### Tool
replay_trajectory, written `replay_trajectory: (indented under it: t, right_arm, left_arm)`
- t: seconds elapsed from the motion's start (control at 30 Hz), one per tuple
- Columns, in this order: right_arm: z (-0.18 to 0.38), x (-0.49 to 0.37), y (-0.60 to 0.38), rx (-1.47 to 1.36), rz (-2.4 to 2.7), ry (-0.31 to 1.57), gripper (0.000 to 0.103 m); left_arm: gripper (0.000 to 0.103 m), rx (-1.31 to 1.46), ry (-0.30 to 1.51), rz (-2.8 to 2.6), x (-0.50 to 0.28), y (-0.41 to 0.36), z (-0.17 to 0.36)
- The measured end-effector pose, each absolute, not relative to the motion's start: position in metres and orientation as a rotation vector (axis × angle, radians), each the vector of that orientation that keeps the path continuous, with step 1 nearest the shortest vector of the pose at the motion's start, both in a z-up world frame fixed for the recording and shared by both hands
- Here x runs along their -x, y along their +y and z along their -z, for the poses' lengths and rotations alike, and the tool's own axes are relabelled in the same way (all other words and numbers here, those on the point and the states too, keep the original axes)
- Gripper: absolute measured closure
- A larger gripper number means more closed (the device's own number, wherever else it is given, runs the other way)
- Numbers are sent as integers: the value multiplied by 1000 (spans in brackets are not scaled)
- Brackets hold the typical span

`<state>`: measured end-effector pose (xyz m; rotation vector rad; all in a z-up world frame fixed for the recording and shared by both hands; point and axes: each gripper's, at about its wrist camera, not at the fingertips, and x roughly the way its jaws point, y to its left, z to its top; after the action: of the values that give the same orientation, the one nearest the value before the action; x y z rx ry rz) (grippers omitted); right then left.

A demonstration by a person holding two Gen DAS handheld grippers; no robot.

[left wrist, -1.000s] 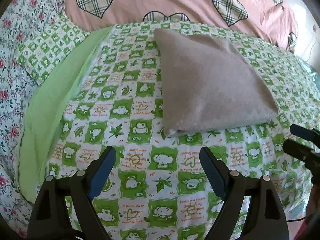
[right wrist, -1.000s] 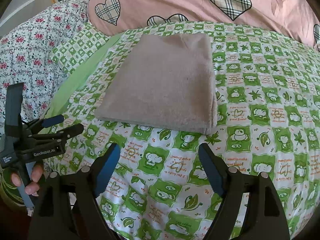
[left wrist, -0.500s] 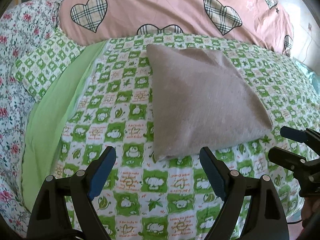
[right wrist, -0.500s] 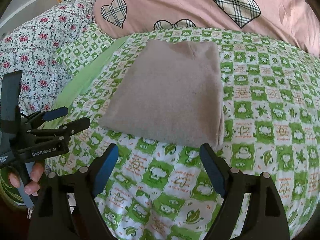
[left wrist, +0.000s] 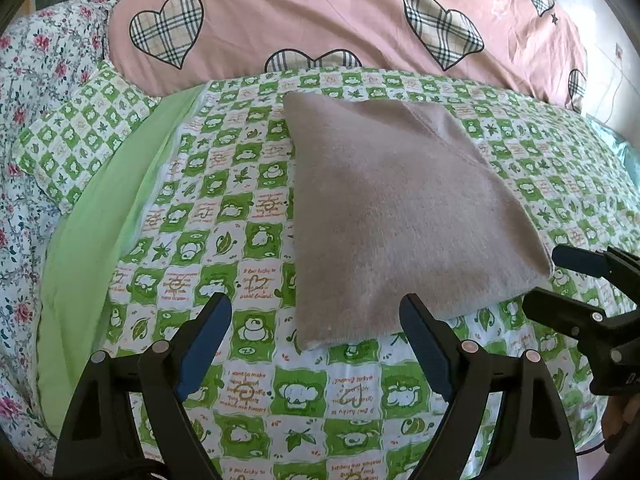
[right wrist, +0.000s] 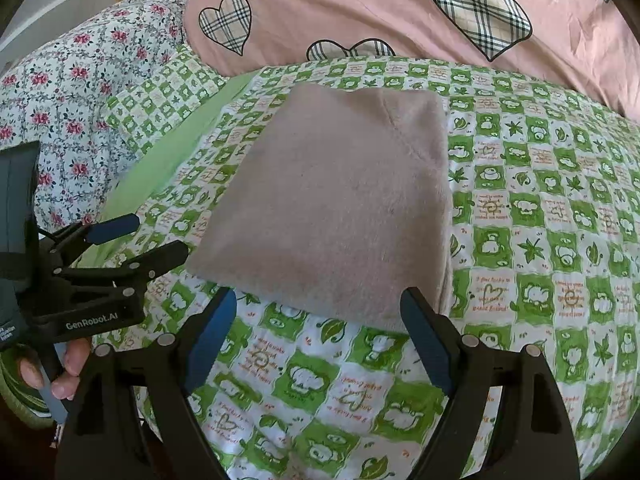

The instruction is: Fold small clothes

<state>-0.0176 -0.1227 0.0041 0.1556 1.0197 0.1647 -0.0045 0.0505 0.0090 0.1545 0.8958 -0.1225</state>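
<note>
Both claws tilt down over the bed, spread wide and holding nothing. The left claw [left wrist: 316, 336] and right claw [right wrist: 316, 336] hover just before the folded fuzzy grey cloth [left wrist: 392, 216], not touching it.

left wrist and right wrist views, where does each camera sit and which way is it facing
Left wrist: sits on the left hand-held gripper, aimed down over the bed at the folded grey cloth; own open fingers show, right hand-held gripper at the right edge.
Right wrist: sits on the right hand-held gripper, same aim; own open fingers, plus the person's hand on the left one.
Shared: cloth, green checked sheet, pink heart pillow.
</note>
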Motion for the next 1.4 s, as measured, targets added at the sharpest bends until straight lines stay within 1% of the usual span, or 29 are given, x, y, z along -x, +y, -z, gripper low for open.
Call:
replay_trajectory:
  t: [1.4]
  right_arm:
    - [5, -18, -151, -220, -125, 1025, 18]
  left_arm:
    - [16, -95, 923, 147, -31, 45, -5]
